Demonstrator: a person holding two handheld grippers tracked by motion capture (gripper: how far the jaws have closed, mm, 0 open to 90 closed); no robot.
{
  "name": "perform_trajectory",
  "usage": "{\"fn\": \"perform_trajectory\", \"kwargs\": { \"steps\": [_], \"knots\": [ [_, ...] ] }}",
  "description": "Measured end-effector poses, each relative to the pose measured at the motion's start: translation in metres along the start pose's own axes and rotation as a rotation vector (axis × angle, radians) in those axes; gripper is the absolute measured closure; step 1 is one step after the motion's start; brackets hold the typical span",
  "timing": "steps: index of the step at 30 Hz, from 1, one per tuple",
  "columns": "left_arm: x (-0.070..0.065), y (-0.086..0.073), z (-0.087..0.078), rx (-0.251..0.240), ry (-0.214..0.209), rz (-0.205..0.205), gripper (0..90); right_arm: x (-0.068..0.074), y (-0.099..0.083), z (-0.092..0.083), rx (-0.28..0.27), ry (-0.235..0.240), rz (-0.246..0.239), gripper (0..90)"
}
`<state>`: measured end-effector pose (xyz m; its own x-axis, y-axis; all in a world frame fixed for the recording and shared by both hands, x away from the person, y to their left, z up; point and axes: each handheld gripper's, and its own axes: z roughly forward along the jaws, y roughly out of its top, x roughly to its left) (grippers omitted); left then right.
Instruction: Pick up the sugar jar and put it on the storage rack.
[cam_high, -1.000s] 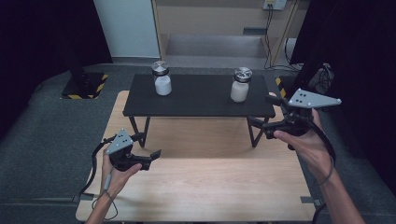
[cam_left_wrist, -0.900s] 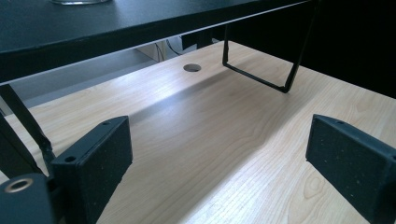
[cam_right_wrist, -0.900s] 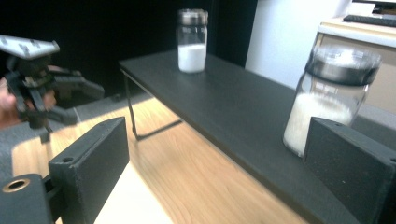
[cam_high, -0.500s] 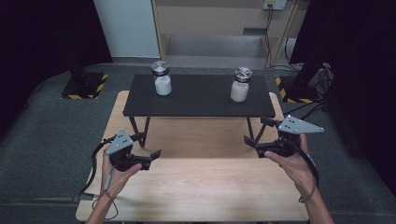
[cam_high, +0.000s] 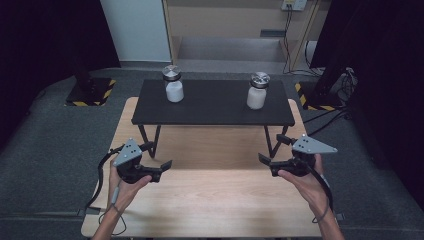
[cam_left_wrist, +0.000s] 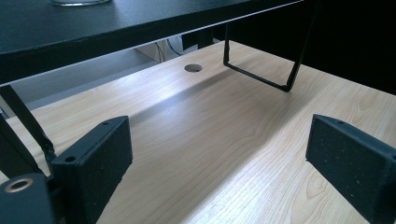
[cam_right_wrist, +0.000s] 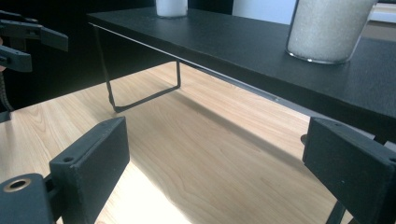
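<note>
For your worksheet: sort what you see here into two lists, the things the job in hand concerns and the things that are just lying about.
Belongs to the job:
- left jar
- right jar
- black shelf they stand on
- left gripper, open
- right gripper, open

Just lying about:
- wooden table
- striped floor base
- wall cables

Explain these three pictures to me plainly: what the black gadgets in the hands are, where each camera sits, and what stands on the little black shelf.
A person holds a two-jaw tool in each hand: the left gripper and the right gripper. Both are open and hold nothing. The high view looks down from above the wooden table. The other two pictures come from cameras riding on each gripper, looking along its black jaws. On the black shelf stand two jars of white grains with metal lids: the left jar and the right jar.
</note>
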<state>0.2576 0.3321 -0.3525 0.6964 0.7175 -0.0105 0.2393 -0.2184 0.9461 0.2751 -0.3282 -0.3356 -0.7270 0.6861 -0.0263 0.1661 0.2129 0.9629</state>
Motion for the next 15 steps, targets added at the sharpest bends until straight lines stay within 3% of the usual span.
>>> {"fn": "perform_trajectory", "kwargs": {
  "steps": [5, 11, 15],
  "knots": [
    [-0.001, -0.001, 0.000, -0.003, 0.000, 0.002, 6.2, 0.000, -0.011, 0.000, -0.018, -0.009, 0.013, 7.4],
    [-0.002, -0.002, 0.000, -0.005, 0.005, 0.012, 6.2, 0.001, -0.032, 0.005, -0.052, -0.043, -0.006, 7.6],
    [-0.003, -0.003, 0.001, -0.008, 0.008, 0.019, 6.2, -0.002, -0.043, 0.009, -0.045, -0.051, -0.002, 7.9]
  ]
}}
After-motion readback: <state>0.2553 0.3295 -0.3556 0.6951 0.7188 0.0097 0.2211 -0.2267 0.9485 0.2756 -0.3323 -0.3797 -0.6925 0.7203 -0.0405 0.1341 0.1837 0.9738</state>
